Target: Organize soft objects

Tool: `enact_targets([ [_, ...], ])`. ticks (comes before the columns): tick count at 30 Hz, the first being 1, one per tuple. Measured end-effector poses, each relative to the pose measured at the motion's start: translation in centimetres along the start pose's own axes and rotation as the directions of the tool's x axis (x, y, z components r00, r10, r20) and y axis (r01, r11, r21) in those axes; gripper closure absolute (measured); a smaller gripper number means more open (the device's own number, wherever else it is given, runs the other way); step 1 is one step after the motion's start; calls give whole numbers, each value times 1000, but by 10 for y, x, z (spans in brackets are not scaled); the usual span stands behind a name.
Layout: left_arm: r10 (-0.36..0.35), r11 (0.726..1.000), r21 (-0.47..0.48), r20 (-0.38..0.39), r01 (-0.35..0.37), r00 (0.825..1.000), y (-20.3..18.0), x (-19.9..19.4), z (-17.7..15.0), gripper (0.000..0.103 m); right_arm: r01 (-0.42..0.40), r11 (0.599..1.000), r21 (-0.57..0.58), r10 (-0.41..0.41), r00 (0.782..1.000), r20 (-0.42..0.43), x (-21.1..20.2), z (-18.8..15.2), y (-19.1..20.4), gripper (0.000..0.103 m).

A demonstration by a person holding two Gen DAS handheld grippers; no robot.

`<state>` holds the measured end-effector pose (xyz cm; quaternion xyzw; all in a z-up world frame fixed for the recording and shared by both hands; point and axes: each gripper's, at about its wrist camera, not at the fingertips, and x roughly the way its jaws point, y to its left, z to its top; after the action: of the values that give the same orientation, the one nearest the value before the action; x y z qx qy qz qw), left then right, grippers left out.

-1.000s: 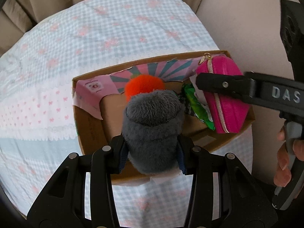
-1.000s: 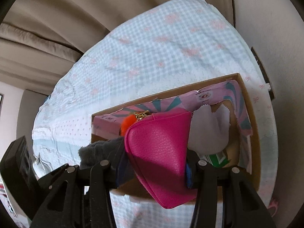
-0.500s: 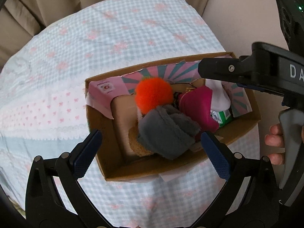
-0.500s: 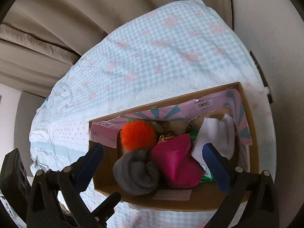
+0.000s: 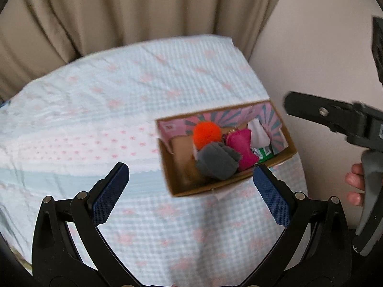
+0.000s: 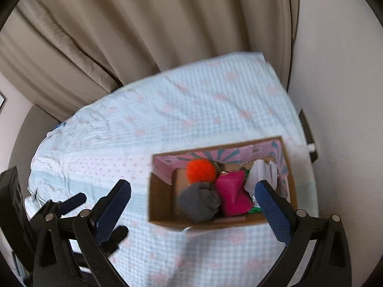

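Beige pleated curtains (image 5: 134,7) behind a gingham-covered bed (image 5: 119,91), pale wall (image 6: 340,76) alongside.

Orange pompom (image 5: 206,132), grey plush (image 5: 217,164), magenta pouch (image 5: 241,147) — brown box (image 5: 182,186), pink-teal striped lining; blue-checked bedspread (image 5: 143,91), pink flowers.

A cardboard box (image 5: 182,186) is seen on a pale checked bedspread (image 5: 100,100), packed with an orange pompom (image 5: 207,132), a grey plush roll (image 5: 216,163) and a pink pouch (image 5: 243,148). The left gripper (image 5: 189,191) is held wide apart and empty above the bedspread. The right gripper (image 5: 335,122) is glimpsed at the right edge.
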<state>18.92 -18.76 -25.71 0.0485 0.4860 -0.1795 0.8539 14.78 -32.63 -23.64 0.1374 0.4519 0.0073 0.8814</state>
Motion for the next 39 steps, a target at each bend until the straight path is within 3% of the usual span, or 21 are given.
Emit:
enact_targets([
  [5, 28, 999, -42, 125, -23, 992, 43, -91, -8, 0, 29, 998, -55, -22, 993, 119, -74, -13, 59, 0],
  [9, 46, 996, -82, 256, -25, 966, 81, -168, -22, 0, 72, 993, -92, -49, 972, 230, -128, -29, 108, 0],
  [12, 61, 994, -108, 371, -22, 926, 105, -228, -39, 0, 101, 989, -107, -62, 947, 317, -163, -46, 141, 0],
  [18, 139, 988, -128, 506, -86, 851, 131, -304, -69, 0, 143, 981, -133, -69, 891, 448, -210, -79, 190, 0],
  [21, 166, 985, -131, 549, -112, 819, 134, -329, -81, 0, 171, 975, -145, -78, 864, 497, -223, -95, 207, 0],
  [27, 176, 984, -134, 595, -119, 784, 136, -355, -97, 0, 214, 965, -149, -96, 823, 559, -239, -115, 223, 0],
  [31, 177, 984, -129, 609, -124, 773, 135, -361, -103, 0, 232, 962, -143, -110, 810, 576, -244, -118, 226, 0],
  [39, 173, 985, -124, 613, -123, 771, 128, -363, -107, 0, 242, 961, -130, -123, 801, 586, -250, -122, 224, 0],
])
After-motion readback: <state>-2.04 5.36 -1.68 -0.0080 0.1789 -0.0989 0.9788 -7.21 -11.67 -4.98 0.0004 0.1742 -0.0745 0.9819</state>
